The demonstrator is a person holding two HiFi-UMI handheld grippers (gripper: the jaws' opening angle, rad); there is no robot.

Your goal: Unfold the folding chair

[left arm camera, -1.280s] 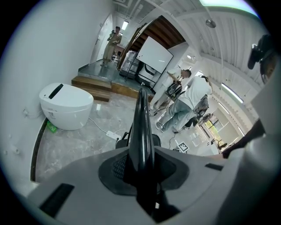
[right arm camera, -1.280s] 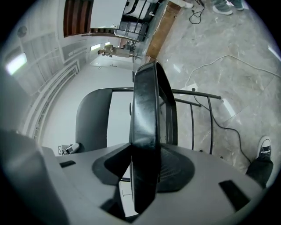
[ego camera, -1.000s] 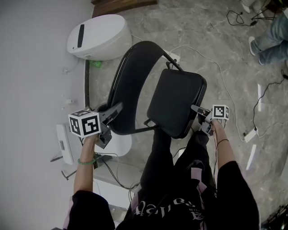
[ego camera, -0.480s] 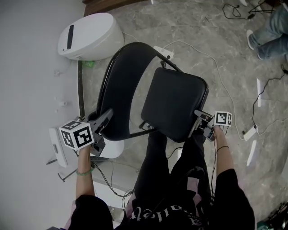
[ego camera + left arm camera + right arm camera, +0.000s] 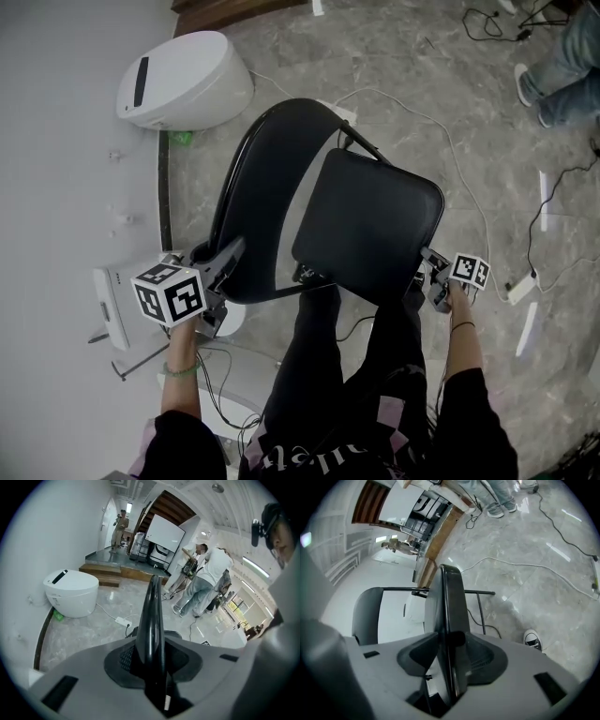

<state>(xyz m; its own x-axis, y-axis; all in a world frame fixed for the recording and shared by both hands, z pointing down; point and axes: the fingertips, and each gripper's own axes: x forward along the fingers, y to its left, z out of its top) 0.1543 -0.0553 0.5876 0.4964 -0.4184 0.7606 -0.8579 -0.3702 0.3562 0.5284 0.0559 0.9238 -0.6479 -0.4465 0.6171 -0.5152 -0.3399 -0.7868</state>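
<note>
The black folding chair hangs between my grippers above the marble floor. Its curved backrest (image 5: 262, 187) is on the left and its padded seat (image 5: 370, 225) on the right, swung apart from it. My left gripper (image 5: 225, 258) is shut on the backrest's lower edge, seen as a thin black blade (image 5: 152, 616) between the jaws of that gripper (image 5: 152, 660). My right gripper (image 5: 424, 267) grips the seat's near right edge. Those jaws have just been closing, and the seat's edge (image 5: 450, 606) stands pressed between them at the right gripper (image 5: 447, 656).
A white toilet-like unit (image 5: 183, 80) stands by the wall at the top left. A white box (image 5: 111, 305) lies near my left hand. Cables and a power strip (image 5: 337, 111) trail over the floor. Another person's legs (image 5: 562, 66) show at the top right.
Both grippers have moved lower in the head view, the right one farther. The seat has swung right and away from the backrest and now shows more of its face.
</note>
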